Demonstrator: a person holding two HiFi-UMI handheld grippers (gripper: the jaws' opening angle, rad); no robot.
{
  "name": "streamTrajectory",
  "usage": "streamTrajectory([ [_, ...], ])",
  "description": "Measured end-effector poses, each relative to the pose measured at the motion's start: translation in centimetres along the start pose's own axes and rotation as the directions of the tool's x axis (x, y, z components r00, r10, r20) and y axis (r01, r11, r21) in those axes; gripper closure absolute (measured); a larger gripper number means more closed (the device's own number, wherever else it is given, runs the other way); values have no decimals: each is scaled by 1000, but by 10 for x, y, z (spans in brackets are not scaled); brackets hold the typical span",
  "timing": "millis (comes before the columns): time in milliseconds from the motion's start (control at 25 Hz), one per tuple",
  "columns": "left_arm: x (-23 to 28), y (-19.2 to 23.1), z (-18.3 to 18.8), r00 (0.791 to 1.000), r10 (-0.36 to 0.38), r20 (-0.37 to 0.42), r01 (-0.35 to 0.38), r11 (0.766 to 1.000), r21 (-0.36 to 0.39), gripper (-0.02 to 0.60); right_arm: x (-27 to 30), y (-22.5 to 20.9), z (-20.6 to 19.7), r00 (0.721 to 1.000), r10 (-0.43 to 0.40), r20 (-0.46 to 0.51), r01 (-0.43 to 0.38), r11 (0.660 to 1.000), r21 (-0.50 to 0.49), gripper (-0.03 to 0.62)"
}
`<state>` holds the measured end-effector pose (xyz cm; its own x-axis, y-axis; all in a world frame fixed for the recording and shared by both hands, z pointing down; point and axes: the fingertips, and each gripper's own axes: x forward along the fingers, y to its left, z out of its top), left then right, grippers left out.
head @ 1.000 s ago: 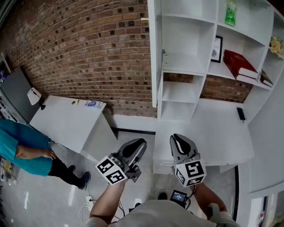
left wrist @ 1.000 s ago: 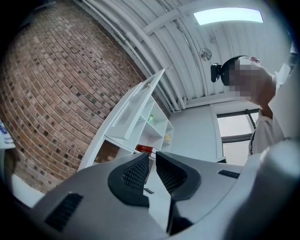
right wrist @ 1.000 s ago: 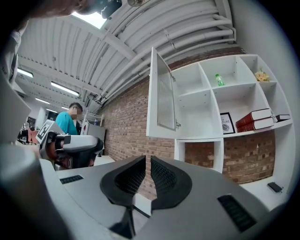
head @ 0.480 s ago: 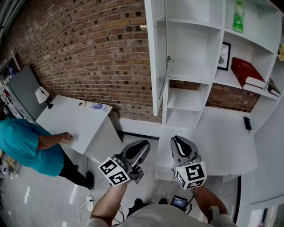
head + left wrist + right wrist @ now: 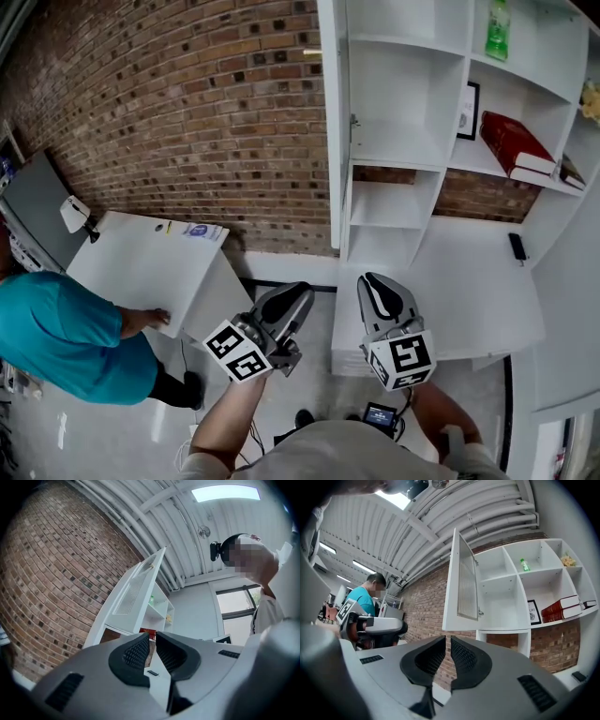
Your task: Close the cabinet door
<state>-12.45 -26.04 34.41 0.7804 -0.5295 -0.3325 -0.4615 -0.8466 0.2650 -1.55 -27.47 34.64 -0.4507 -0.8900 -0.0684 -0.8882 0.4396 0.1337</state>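
Observation:
The white cabinet stands against the brick wall with its door swung open, edge-on to me in the head view. Both grippers hang low in front of it, well short of the door and touching nothing. My left gripper is shut and empty, below and left of the door. My right gripper is shut and empty, below the open compartment. The left gripper view shows the door tilted beyond the closed left gripper. In the right gripper view the door stands out from the shelves above the right gripper.
A white counter runs under the shelves, with a small black object on it. Red books, a green bottle and a picture frame sit on the shelves. A white desk stands left, with a person in teal leaning on it.
Both grippers have risen a little toward the cabinet and stayed shut. The person in teal has moved along the desk, closer to the bottom left corner.

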Motion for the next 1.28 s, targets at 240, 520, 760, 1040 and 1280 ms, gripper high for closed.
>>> streamTrajectory([
  [240, 0, 12, 2, 999, -51, -17, 51, 999, -15, 534, 12, 5, 5, 998, -59, 9, 59, 998, -13, 560],
  [520, -3, 24, 7, 993, -107, -38, 106, 994, -31, 534, 21, 12, 8, 992, -127, 9, 127, 991, -29, 559],
  [760, -2, 32, 14, 990, -131, -43, 131, 991, -21, 534, 28, 15, 19, 988, -155, 29, 156, 987, -47, 552],
  [1040, 13, 32, 41, 994, -110, -2, 110, 992, 57, 534, 44, 12, 51, 987, -124, 105, 136, 985, -110, 474],
  [1280, 37, 31, 76, 994, -103, 29, 98, 985, 144, 534, 67, 7, 81, 986, -114, 121, 135, 974, -185, 447],
])
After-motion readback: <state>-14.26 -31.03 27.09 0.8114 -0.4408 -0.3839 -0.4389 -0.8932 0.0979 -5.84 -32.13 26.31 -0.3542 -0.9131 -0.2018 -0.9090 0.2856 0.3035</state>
